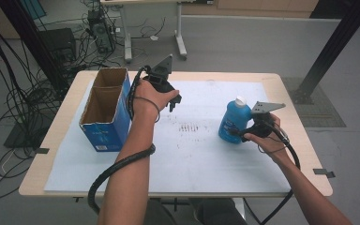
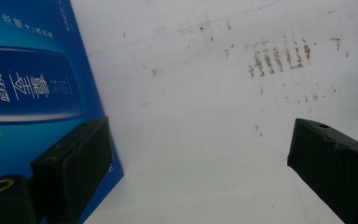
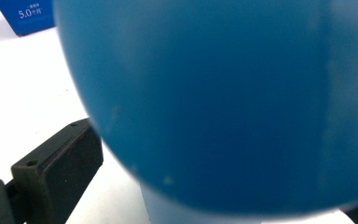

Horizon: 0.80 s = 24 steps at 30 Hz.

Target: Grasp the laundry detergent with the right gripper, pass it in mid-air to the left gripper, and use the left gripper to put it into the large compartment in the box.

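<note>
A blue bottle (image 1: 233, 121) with a white cap stands at the right of the white mat (image 1: 201, 164), leaning slightly. My right gripper (image 1: 241, 133) grips its lower body from the right side. In the right gripper view the blue bottle (image 3: 223, 93) sits right in front of the camera between the jaws, and one black pad (image 3: 58, 170) touches its left edge. My left gripper (image 1: 175, 100) hovers open over the mat just right of an open-topped blue cardboard box (image 1: 104, 111). In the left gripper view the left gripper (image 2: 200, 149) has its jaws wide apart with nothing between them, beside the blue box (image 2: 32, 88).
Brown smudges (image 1: 190, 127) mark the mat's middle. The wooden table's edge (image 1: 304, 140) runs close behind my right hand. On the floor beyond lie cables (image 1: 9, 93), a desk's legs (image 1: 180, 42) and a black frame post (image 1: 333, 47).
</note>
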Motion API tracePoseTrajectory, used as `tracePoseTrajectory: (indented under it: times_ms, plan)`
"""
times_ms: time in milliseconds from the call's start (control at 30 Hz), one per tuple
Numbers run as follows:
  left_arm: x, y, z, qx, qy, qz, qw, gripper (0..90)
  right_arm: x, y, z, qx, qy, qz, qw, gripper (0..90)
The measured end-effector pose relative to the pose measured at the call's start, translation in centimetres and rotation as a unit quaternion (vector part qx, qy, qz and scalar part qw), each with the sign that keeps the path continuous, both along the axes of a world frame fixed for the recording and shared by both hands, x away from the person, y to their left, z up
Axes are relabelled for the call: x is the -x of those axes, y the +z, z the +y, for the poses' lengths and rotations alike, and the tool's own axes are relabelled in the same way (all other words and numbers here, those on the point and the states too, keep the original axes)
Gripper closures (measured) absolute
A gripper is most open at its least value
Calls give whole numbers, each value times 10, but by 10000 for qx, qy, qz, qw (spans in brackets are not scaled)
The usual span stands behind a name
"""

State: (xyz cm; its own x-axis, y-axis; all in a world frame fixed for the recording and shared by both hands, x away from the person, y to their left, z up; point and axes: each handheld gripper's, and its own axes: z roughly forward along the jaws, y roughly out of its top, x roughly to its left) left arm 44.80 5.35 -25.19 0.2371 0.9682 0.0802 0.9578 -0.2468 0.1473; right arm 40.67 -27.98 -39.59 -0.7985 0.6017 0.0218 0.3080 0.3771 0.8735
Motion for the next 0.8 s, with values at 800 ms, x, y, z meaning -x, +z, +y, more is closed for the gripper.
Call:
tracePoseTrajectory:
  times_ms: [800]
  plan:
    - [0, 3, 0, 40, -4, -29, 10000, 68, 1, 0, 4, -96, 79, -116, 9999, 11]
